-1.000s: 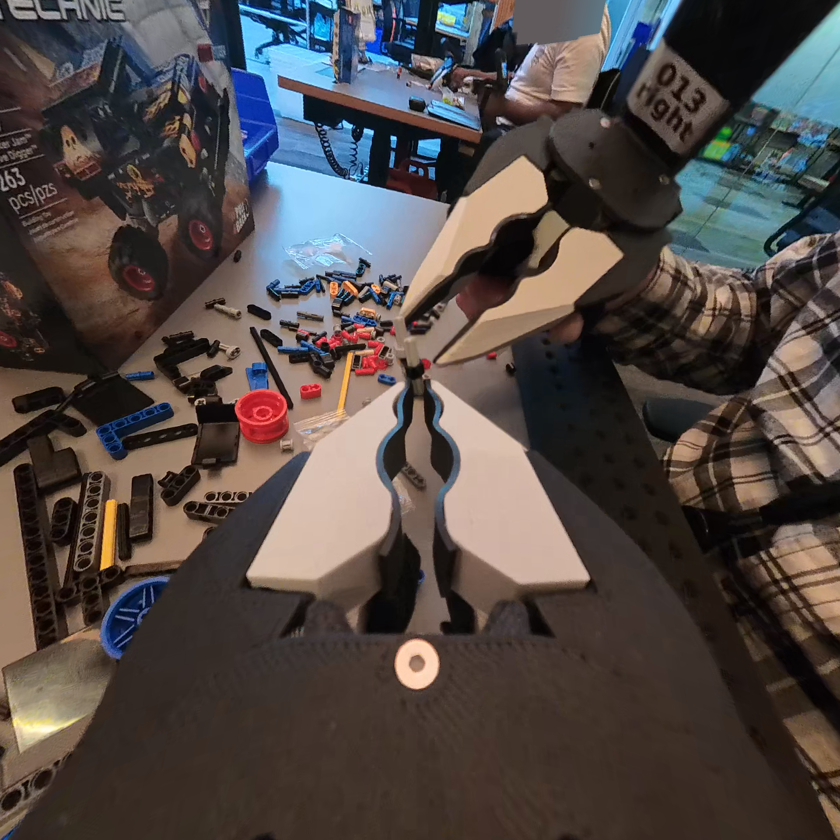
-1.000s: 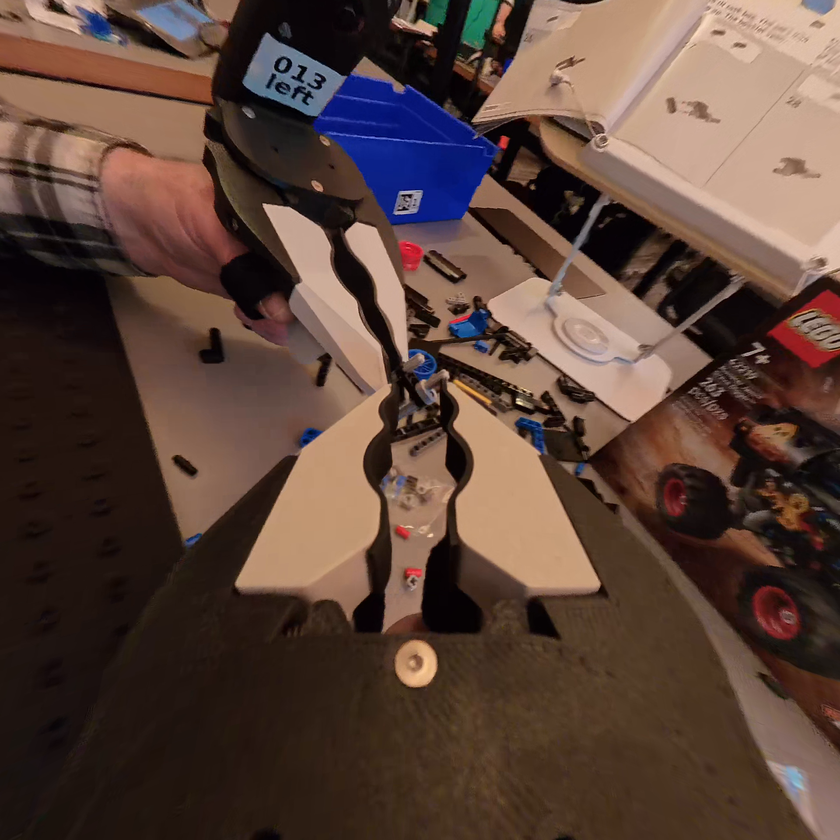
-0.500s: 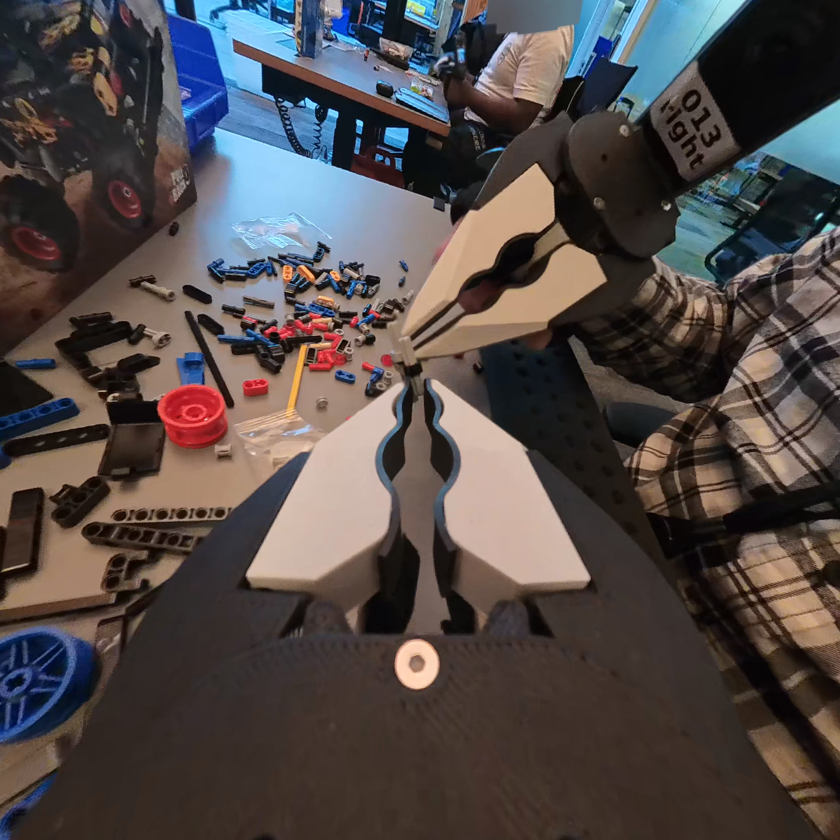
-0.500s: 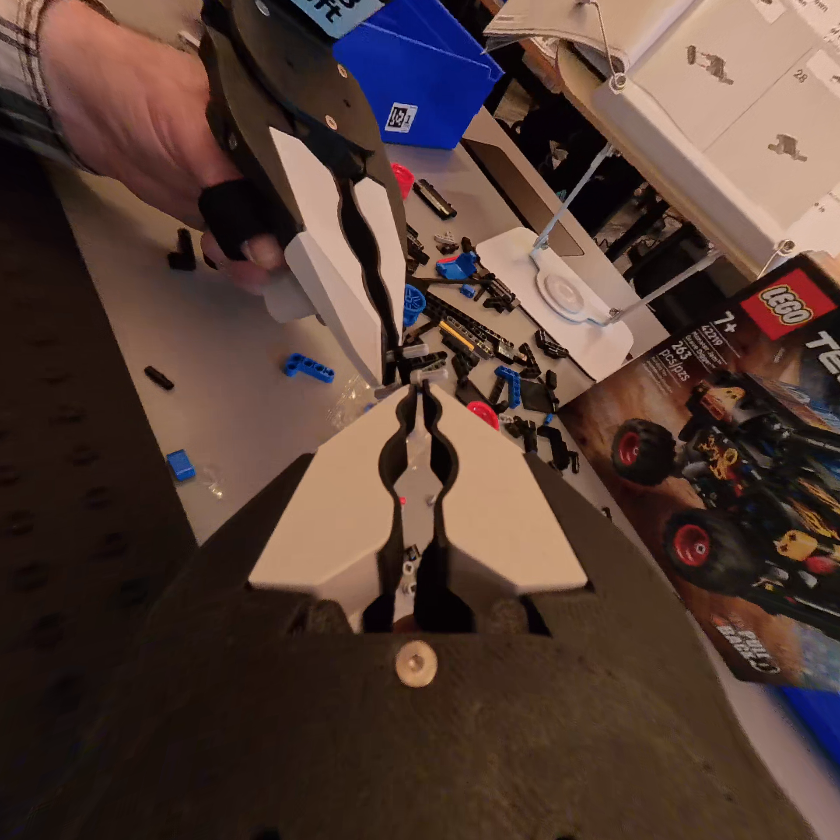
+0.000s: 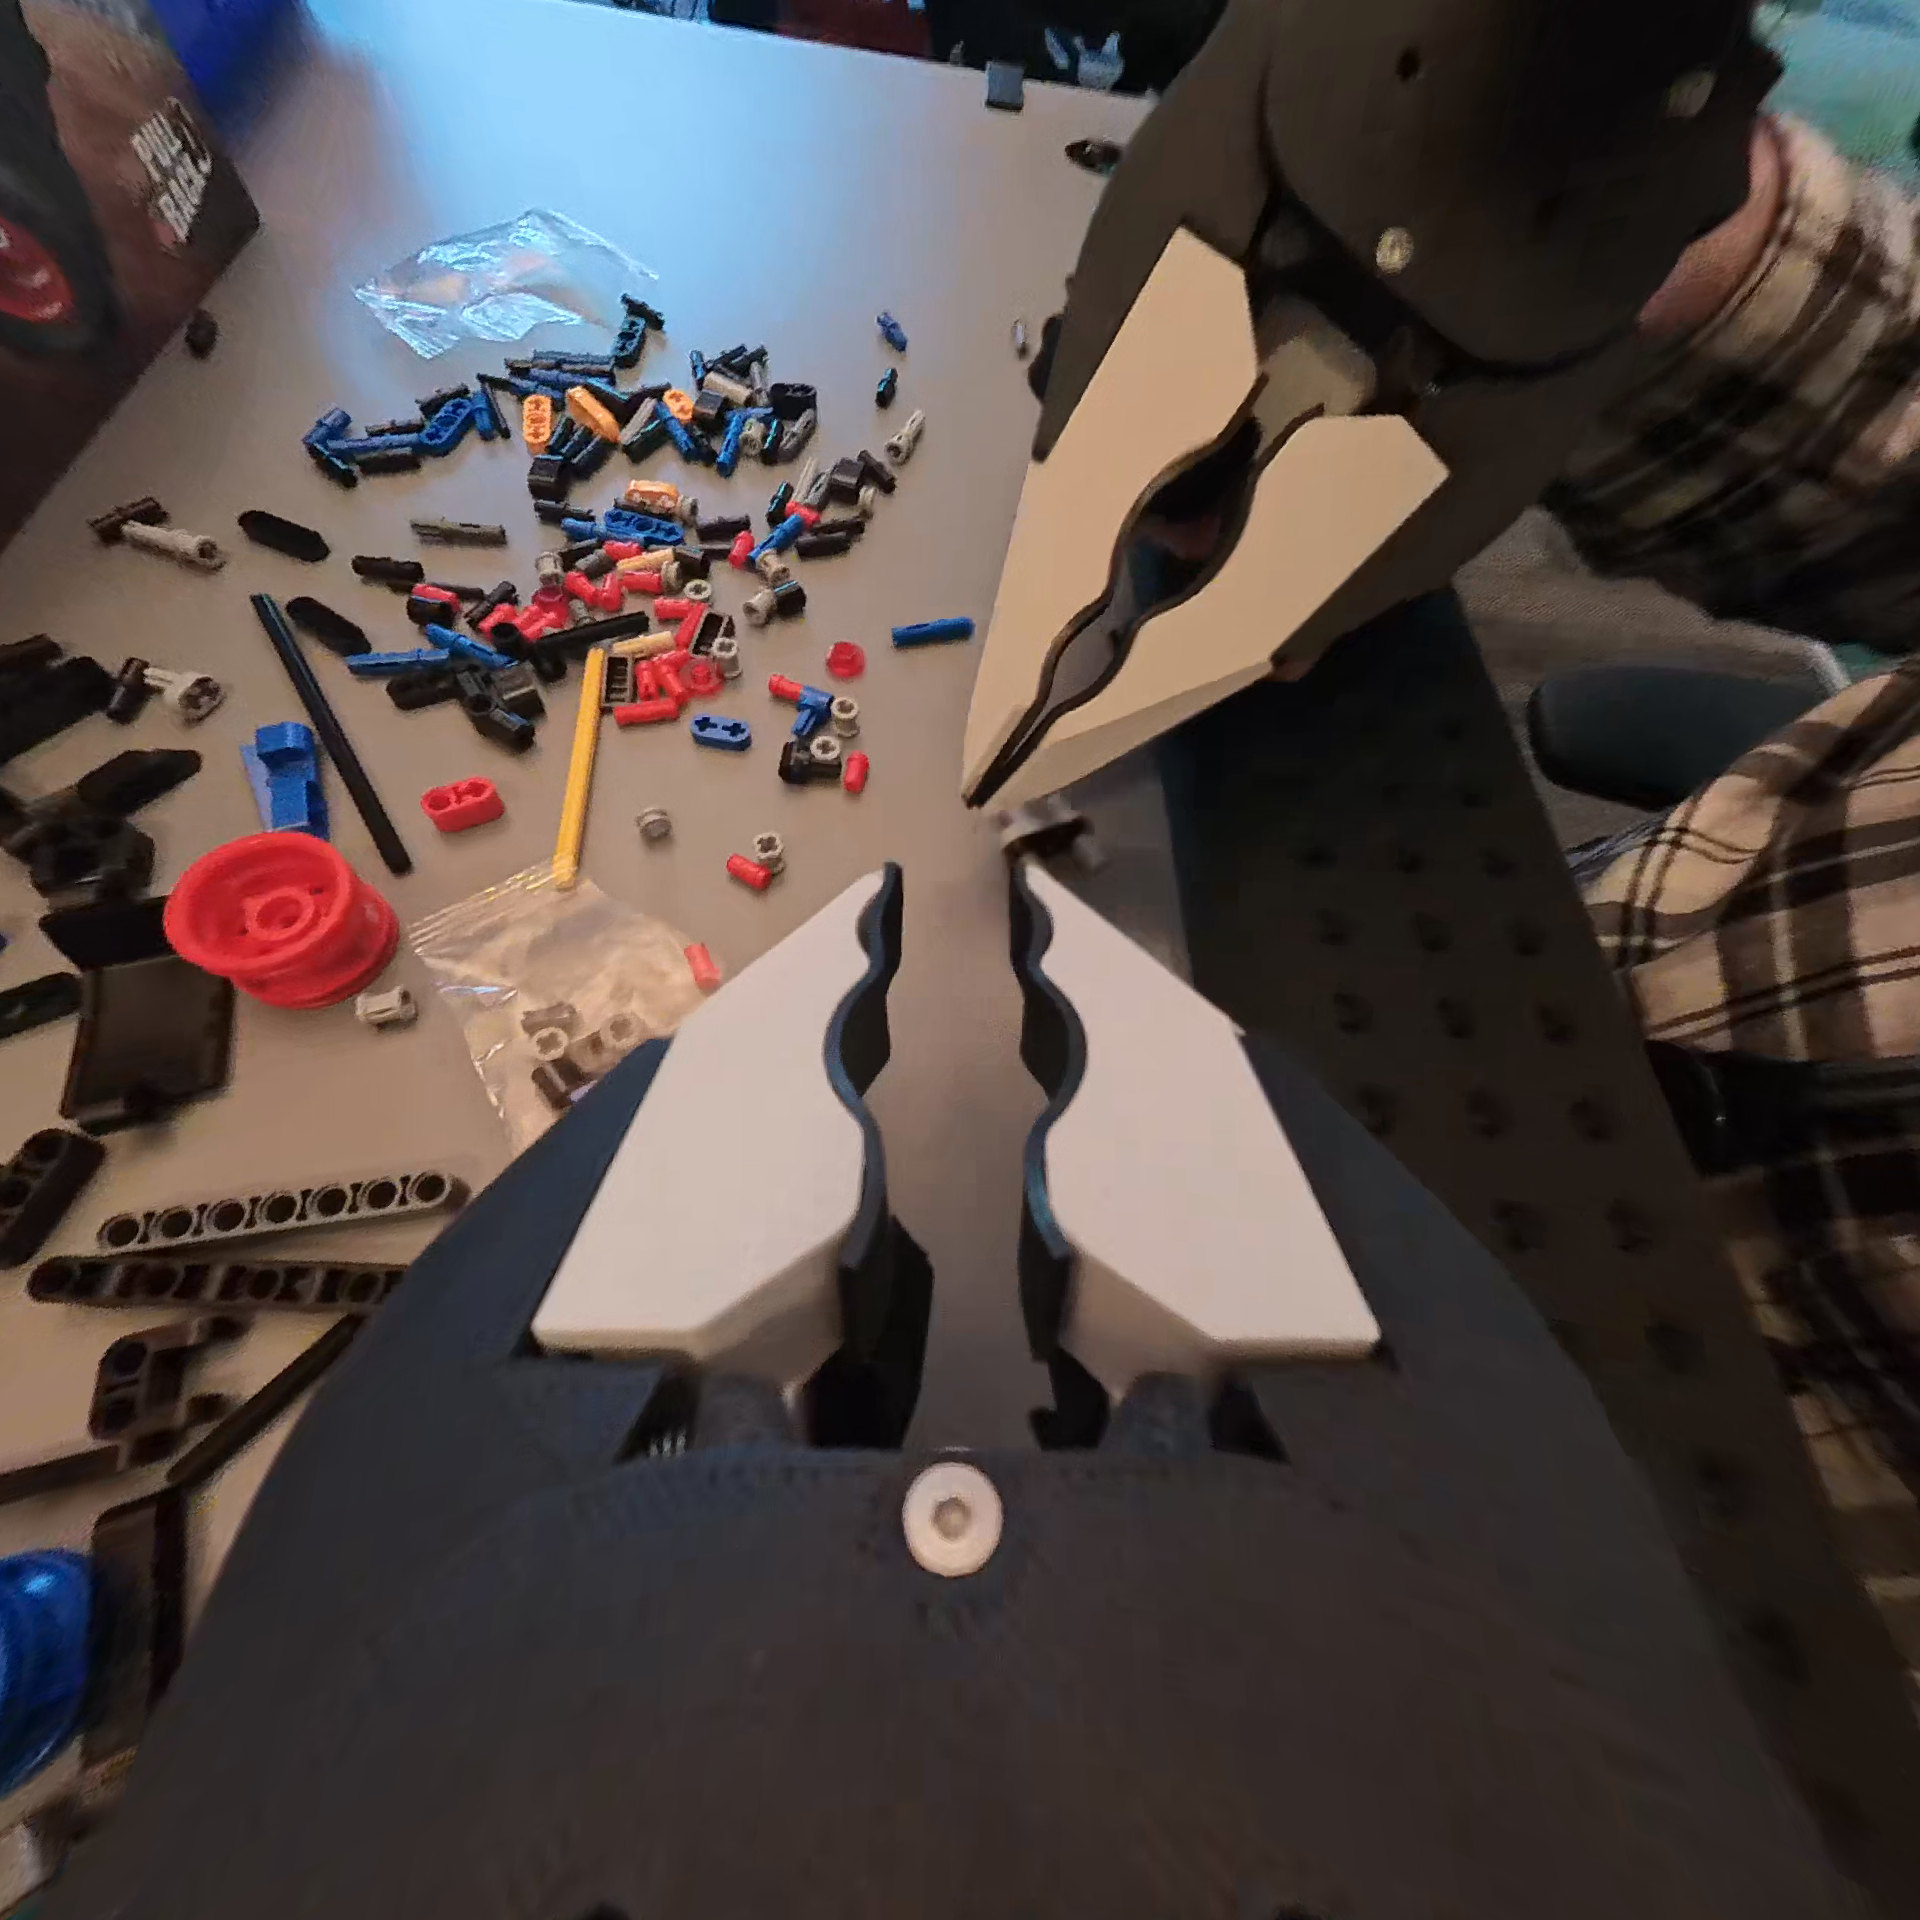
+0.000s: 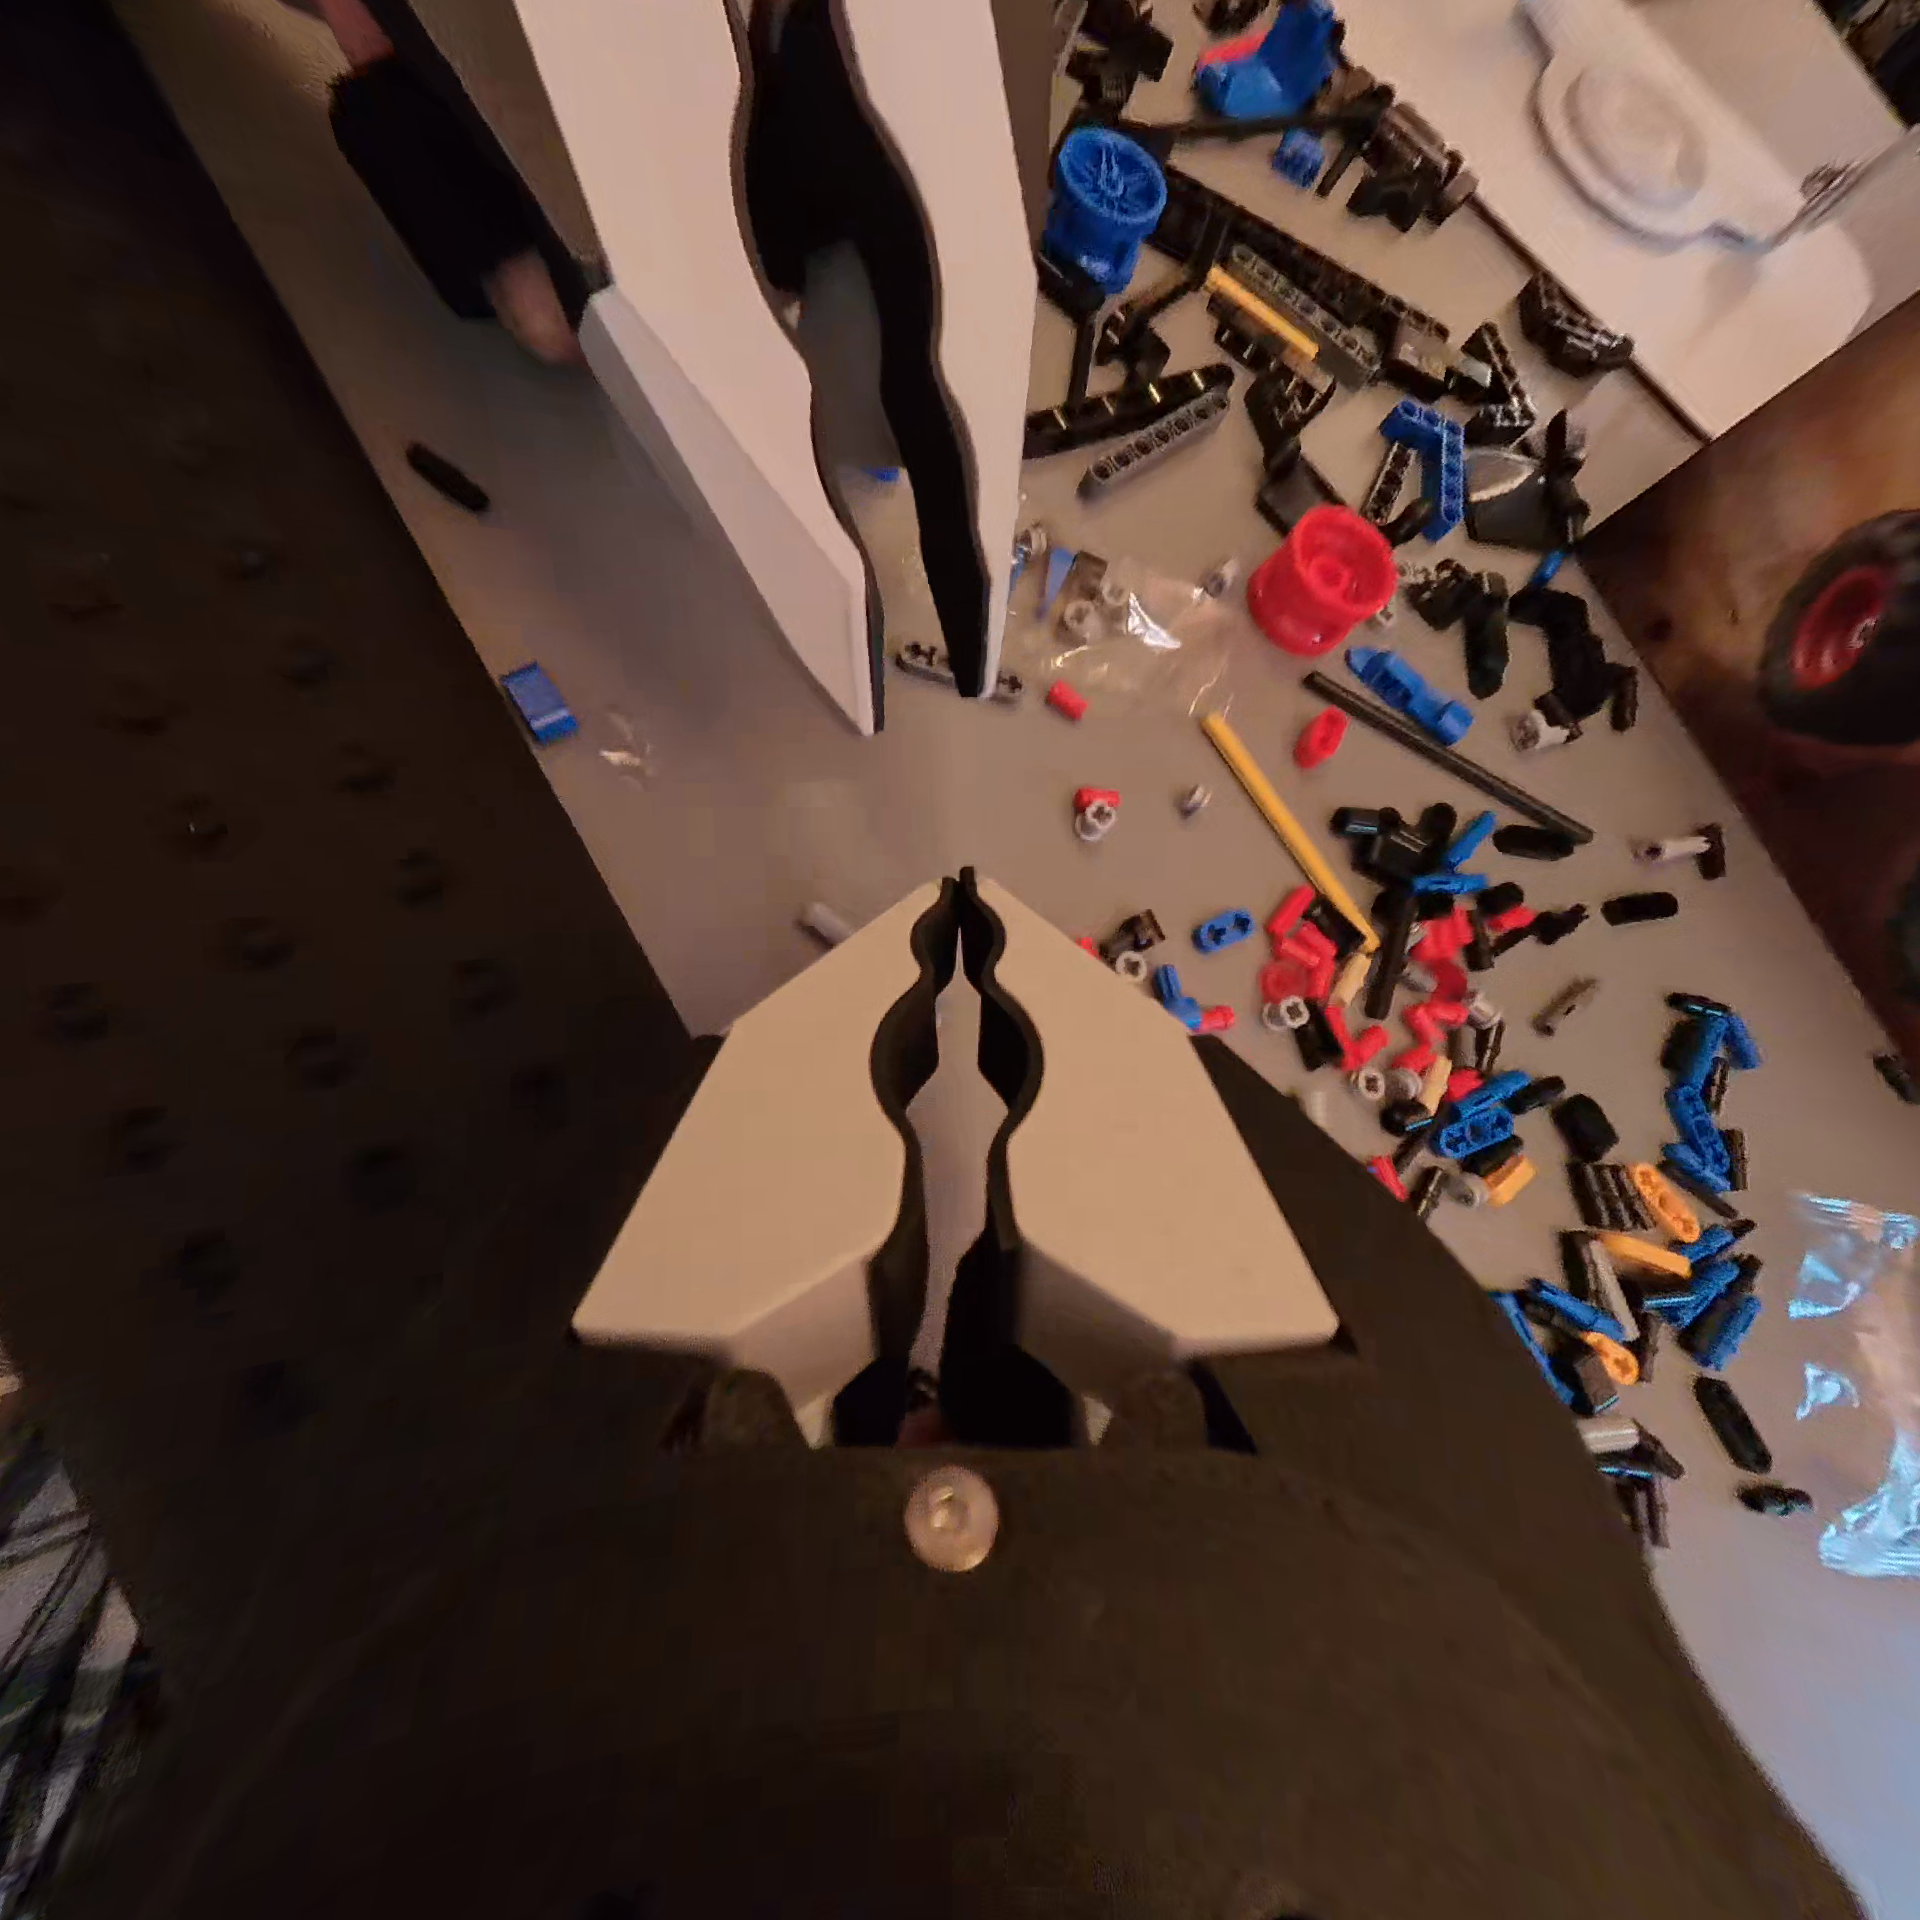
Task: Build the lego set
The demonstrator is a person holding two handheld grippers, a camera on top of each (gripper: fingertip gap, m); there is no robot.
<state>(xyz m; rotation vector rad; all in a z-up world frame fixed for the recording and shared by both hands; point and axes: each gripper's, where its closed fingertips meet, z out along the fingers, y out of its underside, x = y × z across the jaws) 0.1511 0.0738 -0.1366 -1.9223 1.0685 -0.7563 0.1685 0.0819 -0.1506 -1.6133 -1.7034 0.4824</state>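
Observation:
My left gripper [image 5: 956,883] is open, with only bare grey table [image 5: 727,156] between its fingers. A small grey and black pin piece [image 5: 1044,826] sits blurred just off its right fingertip [image 5: 1023,883], outside both grasps. My right gripper [image 5: 971,798] comes in from the upper right, shut, its tips just above that piece. In the right wrist view my right gripper [image 6: 961,883] is shut with nothing showing between its pads. A small grey piece [image 6: 826,920] lies on the table to its left. The open left gripper [image 6: 925,717] hangs opposite.
A pile of loose red, blue and black pieces [image 5: 623,582] covers the table's middle. Nearby lie a red wheel hub [image 5: 275,920], a yellow axle [image 5: 580,764] and a plastic bag of parts [image 5: 561,997]. A dark perforated mat [image 5: 1403,987] borders the table. The set's box [image 5: 94,208] stands at the left. The grippers are tip to tip, or close to it. From the right gripper's tips to the yellow axle [image 5: 580,764] is close to 9 cm. Look for it in the right wrist view [image 6: 1284,826] too.
My left gripper has opened; it was shut on the small pin piece. My right gripper closed at that piece's top, and the piece is now out of both grasps. Both views tilted down.

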